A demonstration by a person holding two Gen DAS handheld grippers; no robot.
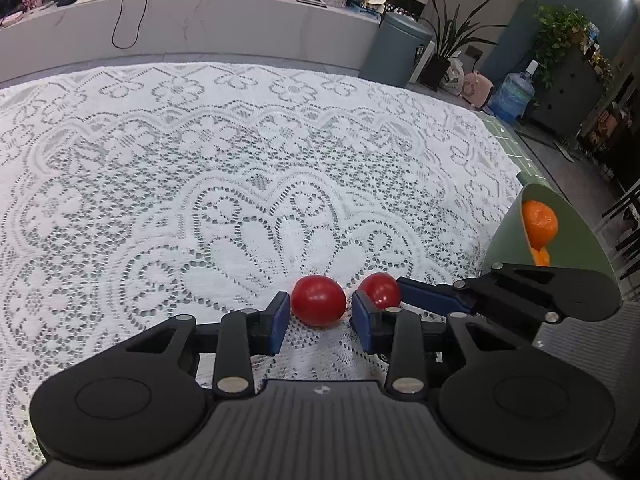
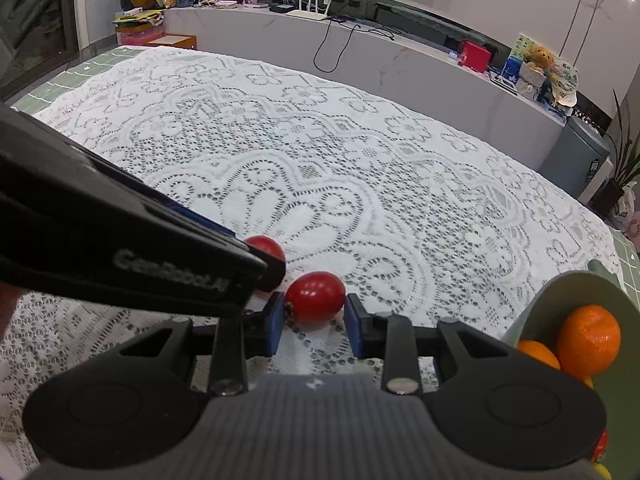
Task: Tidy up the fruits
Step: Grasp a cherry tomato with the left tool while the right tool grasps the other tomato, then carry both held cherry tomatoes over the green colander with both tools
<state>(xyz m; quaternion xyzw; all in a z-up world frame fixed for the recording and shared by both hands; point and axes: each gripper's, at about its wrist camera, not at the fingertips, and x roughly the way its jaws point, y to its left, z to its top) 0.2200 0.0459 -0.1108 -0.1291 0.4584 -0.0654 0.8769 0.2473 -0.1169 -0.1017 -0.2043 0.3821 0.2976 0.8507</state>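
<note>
Two red cherry tomatoes on the white lace tablecloth (image 1: 240, 168), side by side, near the cloth's near edge. Left tomato (image 1: 318, 300) bracketed by the blue pads of the left gripper (image 1: 320, 316) — left pad just beside the skin, right pad with a sliver of gap, so not clamped yet by the look of it. Right tomato (image 2: 316, 297) between the pads of the right gripper (image 2: 314, 318), both pads touching its sides — clamped on it, apparently. Both tools angled down onto the cloth, close together, the left one's black arm crossing the right wrist view.

To the right, a green bowl (image 2: 576, 288) at the table's edge, oranges (image 2: 588, 346) already inside, something red and yellow low at its rim.

Step in hand, judged: grasping, one tomato per gripper. Next move calls for a gentle squeeze on soft, round, roll-prone fruit, then a lift clear of the lace and a carry right to the bowl without the two tools knocking each other.
</note>
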